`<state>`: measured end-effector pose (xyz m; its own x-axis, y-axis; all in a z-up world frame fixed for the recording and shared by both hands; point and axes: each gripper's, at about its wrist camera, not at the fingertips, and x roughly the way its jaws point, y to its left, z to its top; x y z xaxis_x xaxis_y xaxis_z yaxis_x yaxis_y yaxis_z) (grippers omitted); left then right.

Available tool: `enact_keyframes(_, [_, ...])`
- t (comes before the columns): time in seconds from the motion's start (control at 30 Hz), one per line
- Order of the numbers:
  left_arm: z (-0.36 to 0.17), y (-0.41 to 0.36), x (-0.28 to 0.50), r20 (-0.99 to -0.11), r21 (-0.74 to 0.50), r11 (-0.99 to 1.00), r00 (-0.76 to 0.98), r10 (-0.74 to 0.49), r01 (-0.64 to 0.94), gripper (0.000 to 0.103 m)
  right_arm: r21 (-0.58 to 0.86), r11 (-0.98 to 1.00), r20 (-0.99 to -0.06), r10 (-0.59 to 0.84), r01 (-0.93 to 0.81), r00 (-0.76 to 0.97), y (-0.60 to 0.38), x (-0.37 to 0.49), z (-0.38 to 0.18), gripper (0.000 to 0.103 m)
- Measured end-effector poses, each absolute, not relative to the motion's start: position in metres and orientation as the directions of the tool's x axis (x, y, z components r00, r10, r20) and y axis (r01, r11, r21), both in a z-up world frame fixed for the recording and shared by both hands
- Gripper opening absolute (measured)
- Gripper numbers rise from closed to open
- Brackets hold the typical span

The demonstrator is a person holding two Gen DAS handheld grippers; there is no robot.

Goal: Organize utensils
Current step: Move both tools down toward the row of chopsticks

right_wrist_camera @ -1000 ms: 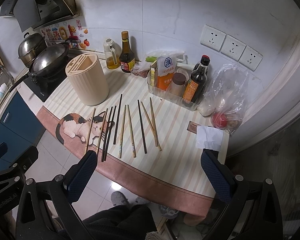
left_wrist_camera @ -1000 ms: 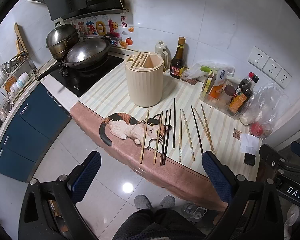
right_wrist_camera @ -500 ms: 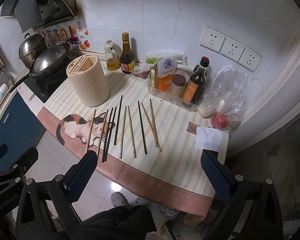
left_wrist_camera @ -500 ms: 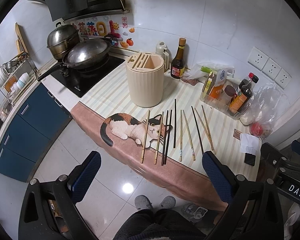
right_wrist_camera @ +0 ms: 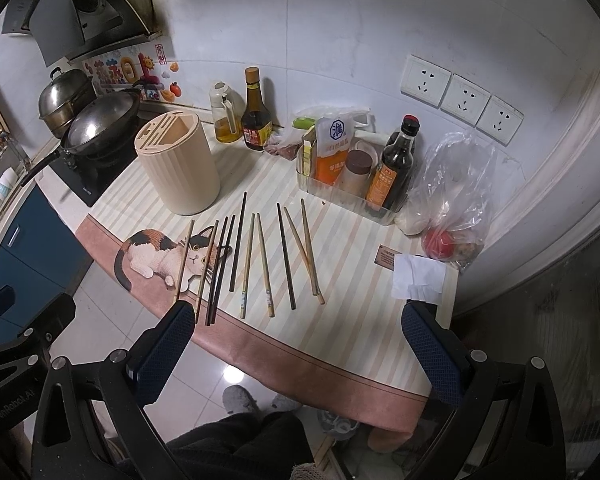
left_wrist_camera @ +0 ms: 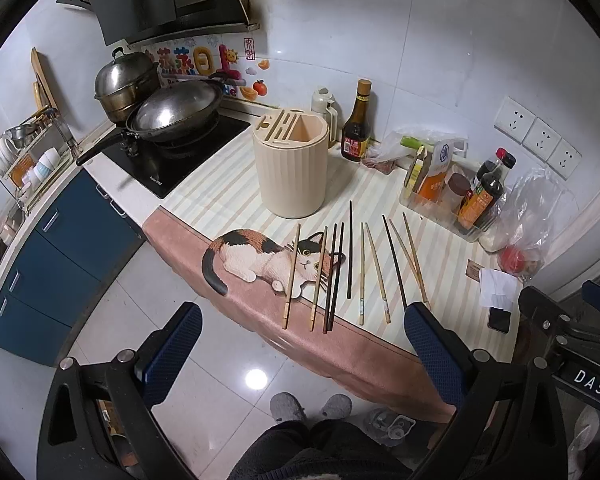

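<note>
Right wrist view: 10 chopsticks [right_wrist_camera: 287, 256], 1 holder [right_wrist_camera: 179, 169].

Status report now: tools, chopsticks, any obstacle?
Both tools open, empty. Chopsticks loose on mat. Holder upright behind, path clear.

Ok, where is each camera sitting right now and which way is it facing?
Left wrist: on the left tongs, held off the counter's front edge, facing the chopsticks and utensil holder; open blue pads, knees and slippers show.
Right wrist: on the right tongs, further right, facing the chopsticks and condiment tray; open pads, legs show.
Shared: chopsticks, holder, wok.
</note>
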<state>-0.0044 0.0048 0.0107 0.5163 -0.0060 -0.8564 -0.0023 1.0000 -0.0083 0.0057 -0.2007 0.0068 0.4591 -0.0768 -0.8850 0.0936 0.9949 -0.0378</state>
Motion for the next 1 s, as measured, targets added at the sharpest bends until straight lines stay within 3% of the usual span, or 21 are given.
enact_keyframes(0.37, [0.012, 0.006, -0.004, -0.853, -0.007, 1.0, 0.522, -0.004, -0.004, 0.103, -0.035, 0.994, -0.882, -0.078, 0.101, 0.464, -0.2, 0.009, 0.011, 0.103])
enact_keyframes(0.67, [0.016, 0.024, 0.04, -0.727, 0.039, 0.999, 0.685, 0.046, -0.026, 0.103, 0.032, 0.989, -0.834, -0.052, 0.142, 0.549, -0.209, 0.039, -0.004, 0.103])
enact_keyframes(0.83, [-0.016, 0.035, 0.075, -0.734, 0.071, 0.997, 0.676, 0.066, -0.02, 0.103, 0.045, 0.977, -0.839, -0.076, 0.207, 0.539, -0.215, 0.063, -0.033, 0.103])
enact_keyframes(0.87, [-0.027, 0.038, 0.084, -0.74, 0.082, 0.996, 0.668, 0.075, -0.021, 0.103, 0.04, 0.974, -0.84, -0.088, 0.222, 0.536, -0.216, 0.068, -0.041, 0.101])
enact_keyframes(0.93, [-0.046, 0.043, 0.1, -0.757, 0.092, 0.995, 0.647, 0.084, -0.022, 0.103, 0.038, 0.971, -0.852, -0.092, 0.236, 0.515, -0.219, 0.081, -0.061, 0.088])
enact_keyframes(1.0, [-0.068, 0.046, 0.11, -0.779, 0.101, 0.995, 0.619, 0.095, -0.025, 0.103, 0.071, 0.969, -0.877, -0.052, 0.237, 0.478, -0.222, 0.093, -0.085, 0.068])
